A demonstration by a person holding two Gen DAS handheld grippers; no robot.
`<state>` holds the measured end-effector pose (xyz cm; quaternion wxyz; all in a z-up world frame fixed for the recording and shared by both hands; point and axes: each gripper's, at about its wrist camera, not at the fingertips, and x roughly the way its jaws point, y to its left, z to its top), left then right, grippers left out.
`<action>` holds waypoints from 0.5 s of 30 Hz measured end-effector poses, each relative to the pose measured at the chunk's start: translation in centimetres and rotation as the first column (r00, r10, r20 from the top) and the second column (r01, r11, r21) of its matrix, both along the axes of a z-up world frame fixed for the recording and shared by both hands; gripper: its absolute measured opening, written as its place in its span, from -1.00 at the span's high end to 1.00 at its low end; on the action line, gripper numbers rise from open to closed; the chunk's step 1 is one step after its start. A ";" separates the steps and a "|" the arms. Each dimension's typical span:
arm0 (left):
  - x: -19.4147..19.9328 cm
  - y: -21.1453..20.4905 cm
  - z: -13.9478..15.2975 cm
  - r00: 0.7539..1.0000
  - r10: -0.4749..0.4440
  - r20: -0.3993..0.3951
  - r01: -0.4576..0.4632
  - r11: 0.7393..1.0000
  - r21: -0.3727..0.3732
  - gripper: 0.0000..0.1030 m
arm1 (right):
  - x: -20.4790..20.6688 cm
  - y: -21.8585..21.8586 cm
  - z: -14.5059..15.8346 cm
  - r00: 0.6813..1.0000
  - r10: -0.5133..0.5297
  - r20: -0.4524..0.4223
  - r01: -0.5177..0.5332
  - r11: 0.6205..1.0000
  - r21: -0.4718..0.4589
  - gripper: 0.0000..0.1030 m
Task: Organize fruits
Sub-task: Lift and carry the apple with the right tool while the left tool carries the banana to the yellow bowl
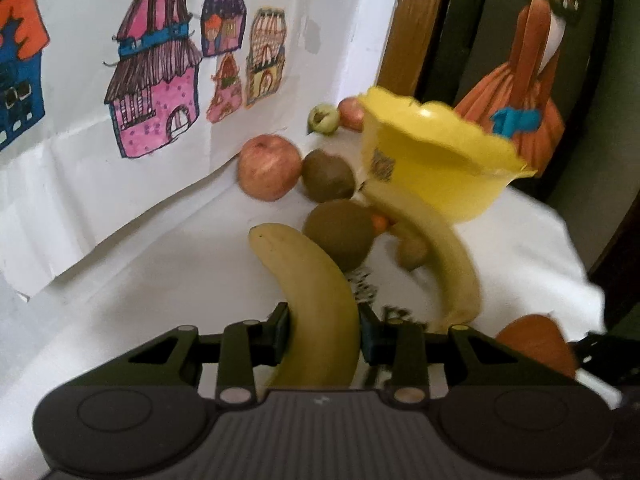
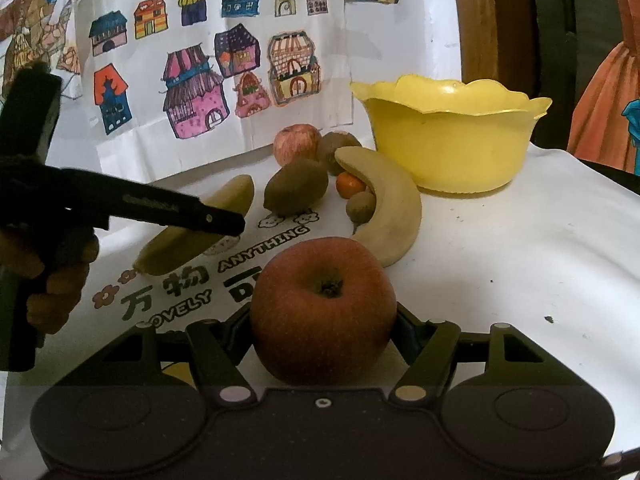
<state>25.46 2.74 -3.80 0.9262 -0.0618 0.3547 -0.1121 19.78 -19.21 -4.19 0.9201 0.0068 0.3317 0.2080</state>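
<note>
The left tool (image 1: 324, 336) is clenched on a banana (image 1: 316, 304), its fingers pressing the fruit's sides near the lower half, the tip curving up and away. The right tool (image 2: 324, 332) grips a red apple (image 2: 324, 308) stem-up, above the printed white cloth (image 2: 520, 280) that covers the counter.

Beyond the apple, toward the counter's back edge, a second banana (image 2: 388, 208) lies curved on the cloth, with a small kiwi (image 2: 360, 204) and a small orange fruit (image 2: 350, 184), probably a tangerine, tucked against its inner side. A larger kiwi (image 2: 296, 186) sits just left of them, and another apple (image 2: 296, 142) and kiwi (image 2: 336, 148) rest against the wall. The yellow bowl (image 2: 452, 152) with a scalloped rim stands at the back right; its inside is hidden. House drawings (image 2: 200, 80) hang on the wall behind.
</note>
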 end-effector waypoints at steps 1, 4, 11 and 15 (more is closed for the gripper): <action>-0.1 -0.2 0.4 1.000 -0.004 0.007 0.004 1.000 -0.003 0.27 | 0.0 -0.1 0.2 1.000 -0.003 0.004 0.003 1.000 0.003 -0.38; -0.4 -0.9 1.8 0.999 -0.011 0.034 0.011 1.000 -0.004 0.28 | 0.1 -0.8 0.9 1.000 -0.019 0.022 0.018 1.000 0.019 -0.38; 1.0 -2.2 6.5 0.993 -0.024 0.118 0.027 0.999 -0.024 0.28 | 2.1 -3.4 4.7 0.992 -0.058 0.108 0.052 0.997 0.053 -0.38; 2.8 -3.7 9.2 0.982 -0.026 0.188 0.028 1.000 -0.007 0.28 | 4.6 -4.3 7.2 0.981 -0.071 0.180 0.065 0.997 0.038 -0.38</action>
